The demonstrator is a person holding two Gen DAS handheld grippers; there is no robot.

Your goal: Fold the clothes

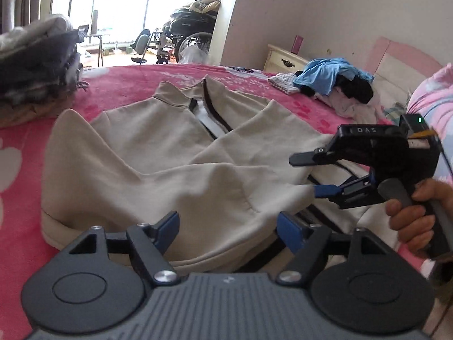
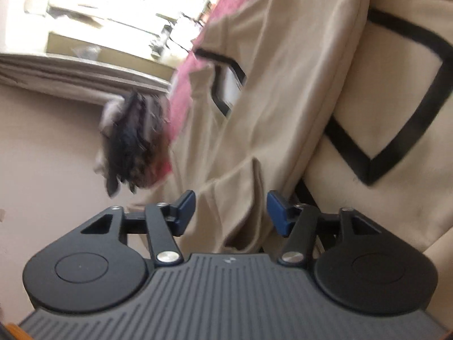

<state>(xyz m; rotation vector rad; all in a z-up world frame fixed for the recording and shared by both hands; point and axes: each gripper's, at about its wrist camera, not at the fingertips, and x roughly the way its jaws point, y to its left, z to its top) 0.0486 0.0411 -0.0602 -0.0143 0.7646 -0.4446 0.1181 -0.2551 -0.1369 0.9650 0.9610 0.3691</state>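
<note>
Right wrist view is rolled sideways and motion-blurred; detail beyond the near cloth is hard to read. The beige zip-up jacket (image 1: 158,164) lies spread on the pink bedspread (image 1: 25,170), collar toward the far side, zipper partly open, one sleeve folded across the front. Its near hem is cut off behind the left gripper (image 1: 228,226), whose jaws stand wide apart over the hem with nothing between them.

The right gripper (image 1: 314,174), seen from the left camera at the jacket's right edge, has its fingers spread apart; whether its lower blue fingertip (image 1: 325,190) touches the cloth cannot be told. The hand (image 1: 416,212) holding it is cut off at the frame edge.

Around: a stack of dark folded clothes (image 1: 36,65) at far left, a loose heap of blue and black garments (image 1: 334,82) by the pink headboard (image 1: 396,56), a cream nightstand (image 1: 283,59), a wheelchair (image 1: 187,34) by the bright window.
</note>
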